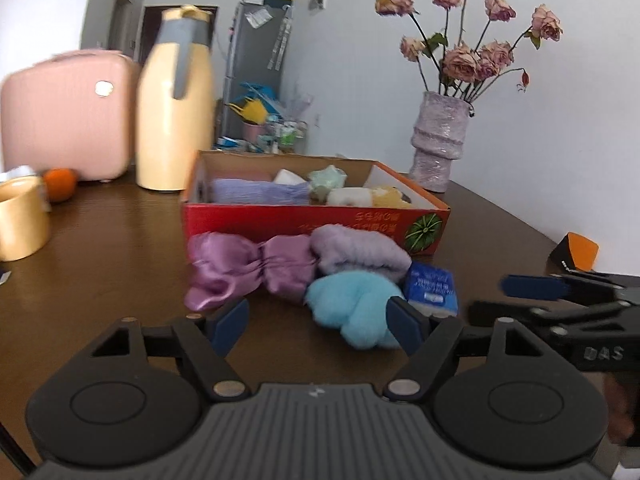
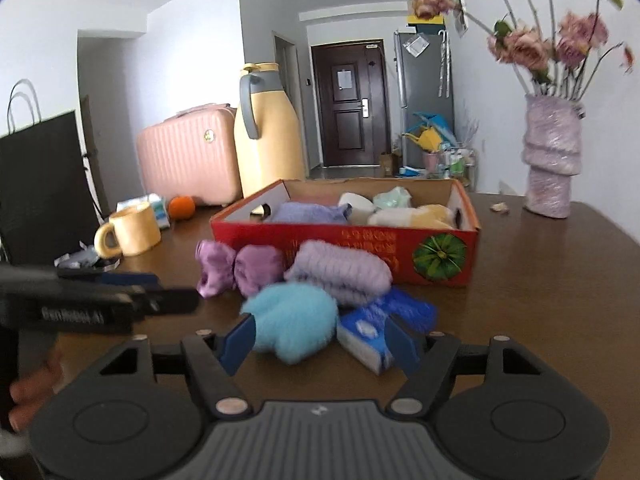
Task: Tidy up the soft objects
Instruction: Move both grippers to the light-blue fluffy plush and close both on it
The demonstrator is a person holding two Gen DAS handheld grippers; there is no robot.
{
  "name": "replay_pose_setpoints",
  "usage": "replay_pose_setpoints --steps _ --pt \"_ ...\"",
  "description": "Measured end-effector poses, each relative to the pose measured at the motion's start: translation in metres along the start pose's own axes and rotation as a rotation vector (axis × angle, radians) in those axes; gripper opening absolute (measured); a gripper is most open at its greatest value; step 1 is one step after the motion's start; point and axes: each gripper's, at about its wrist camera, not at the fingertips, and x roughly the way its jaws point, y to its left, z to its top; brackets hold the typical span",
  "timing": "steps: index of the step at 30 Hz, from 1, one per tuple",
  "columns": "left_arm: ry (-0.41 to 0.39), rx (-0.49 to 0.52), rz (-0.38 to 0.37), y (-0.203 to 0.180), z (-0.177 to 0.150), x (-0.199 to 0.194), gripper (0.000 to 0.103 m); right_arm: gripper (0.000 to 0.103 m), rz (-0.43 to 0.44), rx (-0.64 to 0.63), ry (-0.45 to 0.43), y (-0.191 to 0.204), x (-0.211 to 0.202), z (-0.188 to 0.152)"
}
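A red cardboard box (image 1: 312,222) (image 2: 352,248) on the brown table holds several soft items. In front of it lie a purple satin bow (image 1: 240,268) (image 2: 236,266), a lilac fuzzy roll (image 1: 360,254) (image 2: 340,272), a light blue fluffy piece (image 1: 352,304) (image 2: 294,320) and a blue tissue pack (image 1: 430,288) (image 2: 372,336). My left gripper (image 1: 320,326) is open and empty, just short of the bow and the blue piece. My right gripper (image 2: 320,342) is open and empty, with the blue piece and the tissue pack between its fingers' lines.
A yellow jug (image 1: 176,116) (image 2: 268,140), a pink suitcase (image 1: 68,116) (image 2: 188,156), a yellow mug (image 1: 20,220) (image 2: 128,230) and an orange (image 1: 60,184) (image 2: 182,207) stand at the back left. A vase of dried roses (image 1: 440,140) (image 2: 550,156) stands at the back right.
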Motion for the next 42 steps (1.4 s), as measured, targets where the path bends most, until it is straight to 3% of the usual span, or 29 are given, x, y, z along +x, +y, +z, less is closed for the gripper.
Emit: replay_pose_setpoints --steps 5,7,10,17,19,28,33,37,42 --pt "0.079 -0.040 -0.059 0.002 0.007 0.043 0.068 0.062 0.047 0.048 0.034 -0.019 0.053 0.018" --pt "0.097 -0.066 -0.086 0.006 0.004 0.053 0.055 0.057 0.080 0.063 0.072 -0.026 0.072 0.021" --pt "0.130 -0.102 -0.127 0.013 0.000 0.063 0.046 0.053 0.115 0.059 0.135 -0.028 0.097 0.022" --pt "0.171 -0.148 -0.082 0.028 -0.005 0.072 0.033 0.048 0.201 0.062 0.173 -0.018 0.110 0.009" --pt "0.172 -0.150 -0.098 0.028 -0.006 0.071 0.020 0.044 0.202 0.060 0.163 -0.013 0.110 0.006" --pt "0.156 -0.116 -0.099 0.021 -0.012 0.062 0.016 0.036 0.190 0.066 0.115 -0.006 0.095 0.003" --pt "0.163 -0.158 -0.130 0.016 -0.022 0.040 0.016 0.036 0.160 0.046 0.095 0.011 0.063 -0.013" --pt "0.172 -0.191 -0.180 0.007 -0.038 0.019 0.016 0.036 0.158 0.111 0.109 0.009 0.032 -0.032" --pt "0.172 -0.178 -0.212 -0.014 -0.045 0.000 0.017 0.036 0.143 0.121 0.113 0.010 0.001 -0.045"
